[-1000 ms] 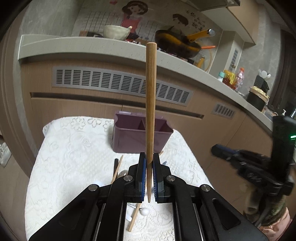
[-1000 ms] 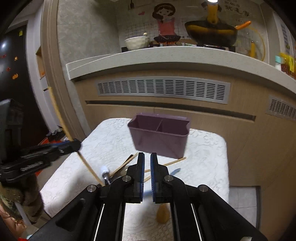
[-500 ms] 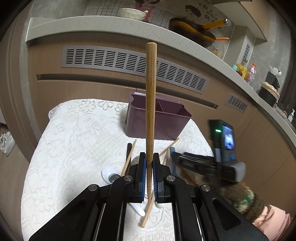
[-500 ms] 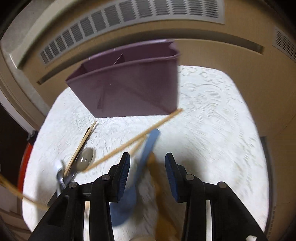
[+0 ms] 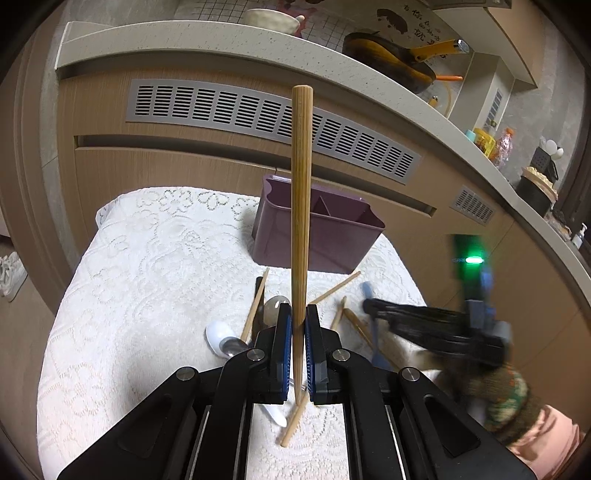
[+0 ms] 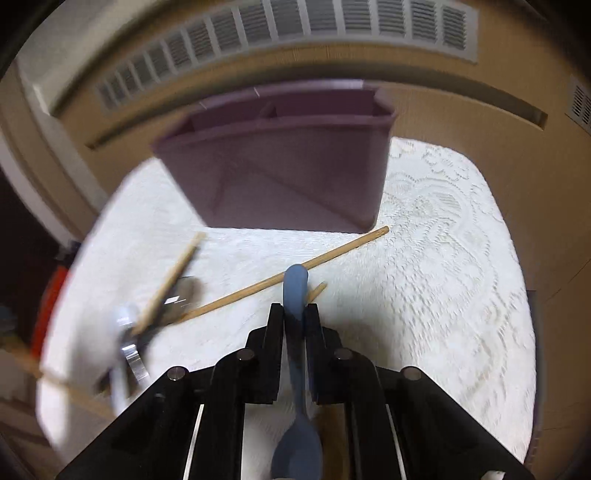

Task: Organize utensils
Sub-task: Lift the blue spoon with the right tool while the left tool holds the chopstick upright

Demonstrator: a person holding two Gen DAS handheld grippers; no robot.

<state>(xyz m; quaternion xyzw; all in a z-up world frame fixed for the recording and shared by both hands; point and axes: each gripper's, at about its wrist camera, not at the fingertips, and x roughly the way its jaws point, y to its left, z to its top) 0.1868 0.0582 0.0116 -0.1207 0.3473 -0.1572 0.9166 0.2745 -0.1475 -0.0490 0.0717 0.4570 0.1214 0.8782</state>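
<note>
My left gripper (image 5: 298,317) is shut on a wooden chopstick (image 5: 301,192) that stands upright in front of the purple divided holder (image 5: 332,236). My right gripper (image 6: 294,314) is shut on the handle of a blue spoon (image 6: 294,291), low over the table; it also shows in the left wrist view (image 5: 373,306). Loose chopsticks (image 6: 280,277), a white spoon (image 5: 218,332) and a metal spoon (image 5: 275,308) lie on the white lace cloth (image 5: 147,280) in front of the holder (image 6: 280,162).
The small table stands against a wooden counter front with vent grilles (image 5: 258,114). A pan (image 5: 391,62) and a bowl (image 5: 273,20) sit on the counter above. White shoes (image 5: 11,273) lie on the floor at left.
My right gripper dropped to the table, opened, then closed on the blue spoon's handle. My left gripper tilted slightly downward, still holding the chopstick upright.
</note>
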